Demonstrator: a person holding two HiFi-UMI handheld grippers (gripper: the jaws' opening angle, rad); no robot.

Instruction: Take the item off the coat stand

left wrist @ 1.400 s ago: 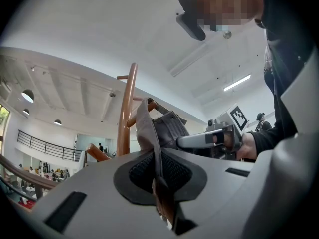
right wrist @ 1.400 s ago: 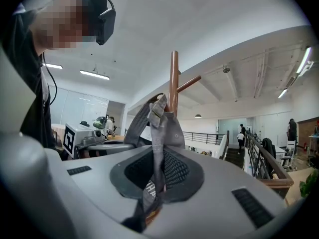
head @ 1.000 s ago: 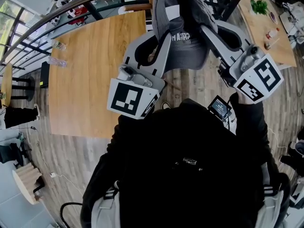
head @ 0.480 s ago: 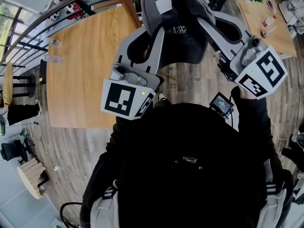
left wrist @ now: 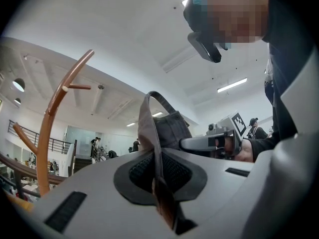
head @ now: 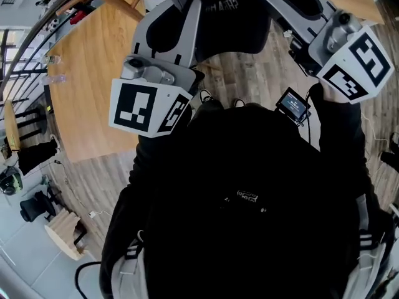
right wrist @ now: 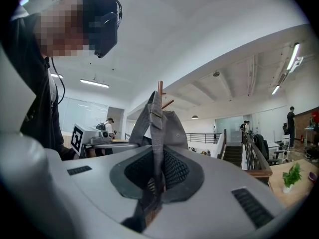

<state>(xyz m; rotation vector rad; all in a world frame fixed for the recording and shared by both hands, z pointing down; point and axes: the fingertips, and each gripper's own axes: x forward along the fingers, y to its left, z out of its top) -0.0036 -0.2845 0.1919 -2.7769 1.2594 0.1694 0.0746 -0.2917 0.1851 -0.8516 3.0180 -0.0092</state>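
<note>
While both grippers clamp it, the grey cap (head: 232, 18) hangs in the air between them, close in front of the person's chest at the top of the head view.

Item, left gripper (left wrist: 158, 182): jaws nearly together, pads pinching a thin fold of the cap's edge; the fabric rises upright from the pinch. Its marker cube (head: 147, 107) sits at the left of the head view.

Item, right gripper (right wrist: 156, 176): jaws likewise narrow, shut on a seamed strip of the same cap, which stands up between the pads. Its marker cube (head: 358, 63) sits at the upper right of the head view.

Item, cap: grey cloth, white lettering on the crown seen reversed in the head view, small eyelet on a side panel in the right gripper view. It spans the gap from one gripper to the other.

Item, coat stand (left wrist: 50, 124): brown wood, curved arm with a short peg. In the left gripper view it stands to the left of the cap, apart from it. In the right gripper view two peg tips show just behind the cap's top; whether they touch cannot be told there.

Item, wooden table (head: 93, 86): below and left of the left gripper in the head view.

Item, black jacket (head: 249, 198): fills the lower head view.

Item, small screen (head: 293, 105): by the right forearm.

Item, potted plant (right wrist: 291, 176): lower right of the right gripper view.
</note>
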